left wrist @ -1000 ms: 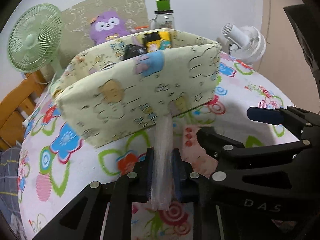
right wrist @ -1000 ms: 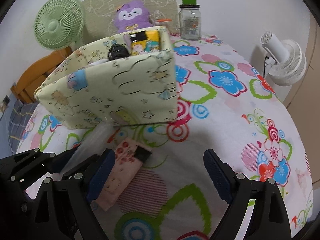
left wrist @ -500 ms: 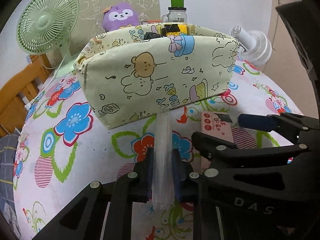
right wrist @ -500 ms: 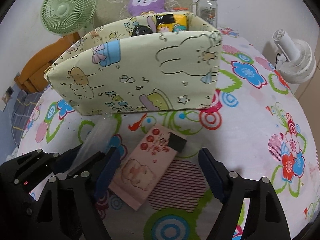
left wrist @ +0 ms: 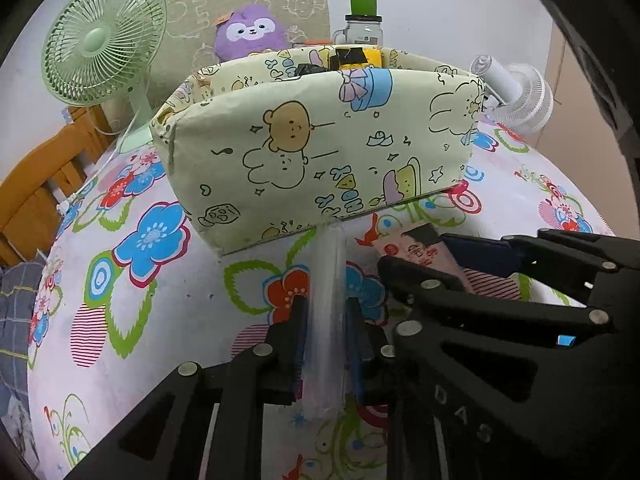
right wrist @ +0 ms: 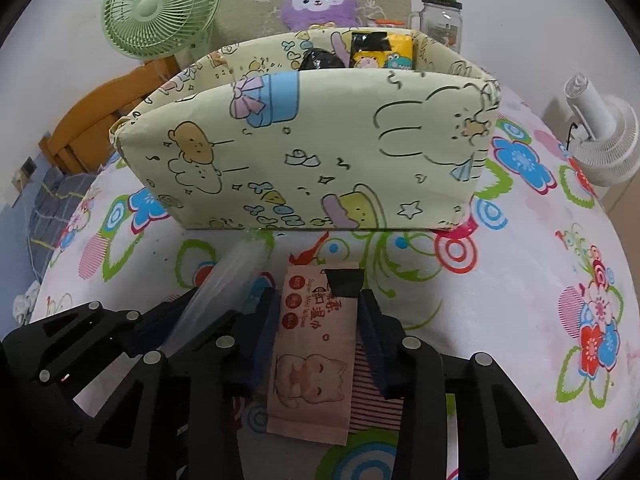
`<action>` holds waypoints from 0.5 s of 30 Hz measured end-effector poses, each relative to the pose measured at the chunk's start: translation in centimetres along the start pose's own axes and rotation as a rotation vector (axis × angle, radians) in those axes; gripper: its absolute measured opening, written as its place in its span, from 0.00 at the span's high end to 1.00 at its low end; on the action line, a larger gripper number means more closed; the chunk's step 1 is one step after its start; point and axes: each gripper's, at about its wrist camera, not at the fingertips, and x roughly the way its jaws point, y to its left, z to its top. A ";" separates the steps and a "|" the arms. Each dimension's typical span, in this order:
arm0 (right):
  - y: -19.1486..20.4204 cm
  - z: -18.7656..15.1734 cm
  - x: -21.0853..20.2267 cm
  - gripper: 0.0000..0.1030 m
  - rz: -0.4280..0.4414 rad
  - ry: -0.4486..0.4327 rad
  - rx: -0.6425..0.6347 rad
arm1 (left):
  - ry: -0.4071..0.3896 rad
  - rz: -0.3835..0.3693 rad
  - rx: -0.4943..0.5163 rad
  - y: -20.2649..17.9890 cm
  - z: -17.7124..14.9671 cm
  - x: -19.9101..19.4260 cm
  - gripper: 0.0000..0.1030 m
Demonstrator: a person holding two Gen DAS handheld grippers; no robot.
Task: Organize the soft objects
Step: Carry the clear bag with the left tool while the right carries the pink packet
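A pale yellow fabric box printed with cartoon animals stands on the floral tablecloth, with a yellow packet and a black item showing above its rim. My left gripper is shut on a clear, crinkled plastic sleeve that reaches to the box's front foot. Beside it, my right gripper is closing on a pink wet-wipes pack that lies flat on the cloth. Its pads touch both long sides of the pack. The left wrist view shows the pack between the right fingers.
Behind the box sit a purple plush toy and a glass jar with a green lid. A green fan stands at the back left, a white fan at the back right. An orange wooden chair borders the table's left edge.
My right gripper slid over the pink pack and its jaws came in from wide apart to the pack's sides. The left gripper kept its hold on the clear sleeve.
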 end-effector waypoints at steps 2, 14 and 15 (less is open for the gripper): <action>-0.2 -0.1 -0.3 0.61 -0.015 -0.011 -0.009 | 0.002 0.009 -0.003 -0.1 0.1 0.0 0.83; -1.7 -0.7 -1.8 0.62 -0.017 -0.043 -0.012 | 0.003 0.005 -0.030 -1.5 0.4 -0.6 0.84; -1.9 -0.8 -2.0 0.62 -0.017 -0.046 -0.011 | 0.003 0.006 -0.031 -1.6 0.4 -0.7 0.84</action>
